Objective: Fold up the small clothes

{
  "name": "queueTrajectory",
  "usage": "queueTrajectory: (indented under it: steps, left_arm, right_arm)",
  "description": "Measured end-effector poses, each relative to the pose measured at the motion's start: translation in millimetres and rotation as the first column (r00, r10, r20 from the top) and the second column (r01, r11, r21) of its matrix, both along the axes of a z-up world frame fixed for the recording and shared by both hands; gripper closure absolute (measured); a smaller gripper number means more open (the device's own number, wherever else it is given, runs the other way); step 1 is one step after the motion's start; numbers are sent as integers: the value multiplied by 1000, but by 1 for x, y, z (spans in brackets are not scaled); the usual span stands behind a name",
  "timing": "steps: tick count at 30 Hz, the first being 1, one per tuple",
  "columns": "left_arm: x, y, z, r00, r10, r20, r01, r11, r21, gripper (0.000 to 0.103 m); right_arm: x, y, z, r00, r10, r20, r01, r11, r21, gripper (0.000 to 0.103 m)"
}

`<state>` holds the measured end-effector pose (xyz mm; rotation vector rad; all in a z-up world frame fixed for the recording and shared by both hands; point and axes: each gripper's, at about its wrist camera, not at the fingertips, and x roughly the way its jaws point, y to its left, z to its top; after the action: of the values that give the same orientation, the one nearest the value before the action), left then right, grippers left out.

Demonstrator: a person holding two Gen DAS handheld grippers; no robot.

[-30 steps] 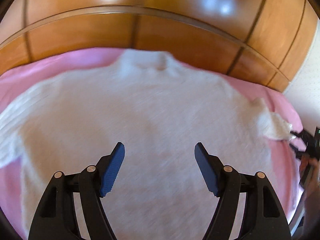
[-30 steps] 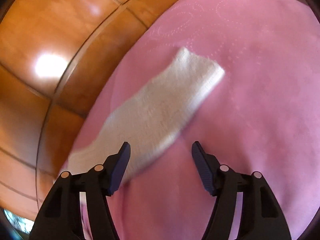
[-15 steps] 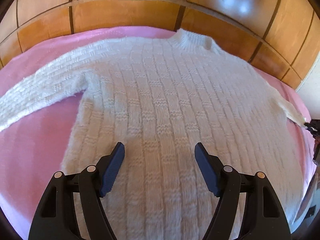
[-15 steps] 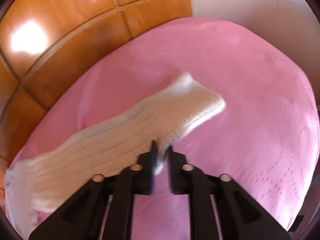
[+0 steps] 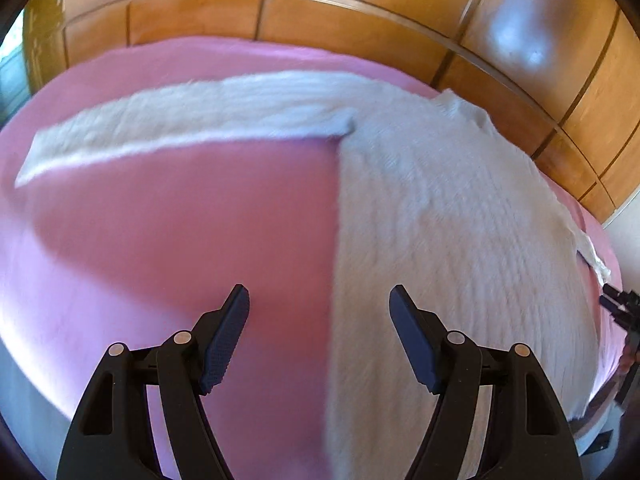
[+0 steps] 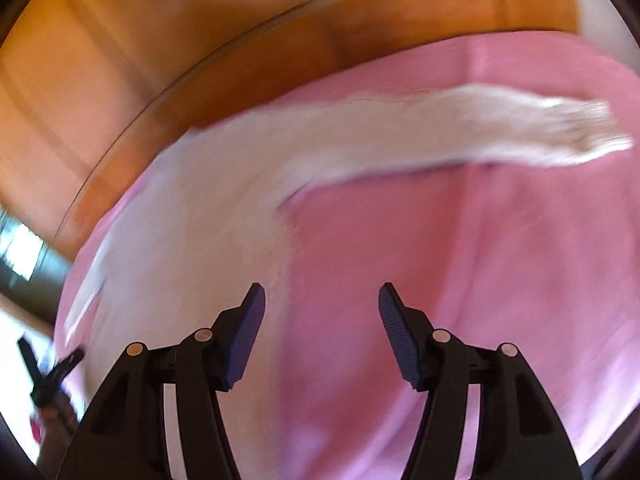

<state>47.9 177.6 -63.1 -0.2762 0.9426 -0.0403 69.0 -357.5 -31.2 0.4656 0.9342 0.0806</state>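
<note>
A white knitted sweater (image 5: 440,216) lies flat on a pink bedspread (image 5: 180,240), its left sleeve (image 5: 192,124) stretched out to the left. My left gripper (image 5: 320,312) is open and empty above the sweater's left side edge. In the right wrist view the sweater body (image 6: 192,232) lies at the left and its right sleeve (image 6: 460,136) stretches to the right. My right gripper (image 6: 320,312) is open and empty above the sweater's right side edge. Both views are motion blurred.
A glossy wooden headboard (image 5: 360,20) runs behind the bed, also in the right wrist view (image 6: 200,48). The other gripper shows at the right edge of the left view (image 5: 620,312) and at the lower left of the right view (image 6: 48,376).
My right gripper was shut on the right sleeve half a second ago and is now open, swung left toward the body. My left gripper has swung left from the sweater's middle to its left edge.
</note>
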Motion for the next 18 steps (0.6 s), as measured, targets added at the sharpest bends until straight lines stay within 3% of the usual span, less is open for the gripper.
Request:
queueTrajectory:
  steps: [6, 7, 8, 9, 10, 11, 12, 14, 18]
  left_arm:
    - [-39, 9, -10, 999, -43, 4, 43, 999, -11, 32]
    - [-44, 9, -11, 999, -53, 4, 54, 998, -13, 32]
    - [-45, 8, -12, 998, -63, 6, 63, 998, -15, 41]
    - [-46, 6, -13, 996, -87, 3, 87, 996, -29, 61]
    - [-46, 4, -14, 995, -104, -4, 103, 993, -49, 71]
    - [-46, 2, -14, 993, -121, -4, 121, 990, -71, 88]
    - [-46, 0, -14, 991, -134, -1, 133, 988, -78, 98]
    - [-48, -6, -9, 987, -159, 7, 159, 986, -57, 100]
    - [-57, 7, 5, 985, -172, 22, 173, 976, -135, 101]
  right_arm:
    - [-21, 43, -25, 996, 70, -58, -69, 997, 17, 44]
    - [-28, 48, -25, 995, 79, -53, -77, 997, 28, 49]
    - [-34, 54, -24, 995, 83, -55, -81, 996, 46, 52]
    - [-38, 57, -24, 994, 92, -61, -88, 994, 63, 59]
    - [-32, 54, -26, 993, 102, -64, -98, 993, 61, 69]
    - [-33, 57, -27, 990, 124, -73, -122, 992, 43, 76]
    - [-35, 63, -28, 987, 137, -85, -135, 990, 30, 90]
    - [-45, 67, -24, 986, 141, -84, -142, 990, -5, 92]
    - [-73, 60, 3, 989, 149, -14, -149, 989, -10, 94]
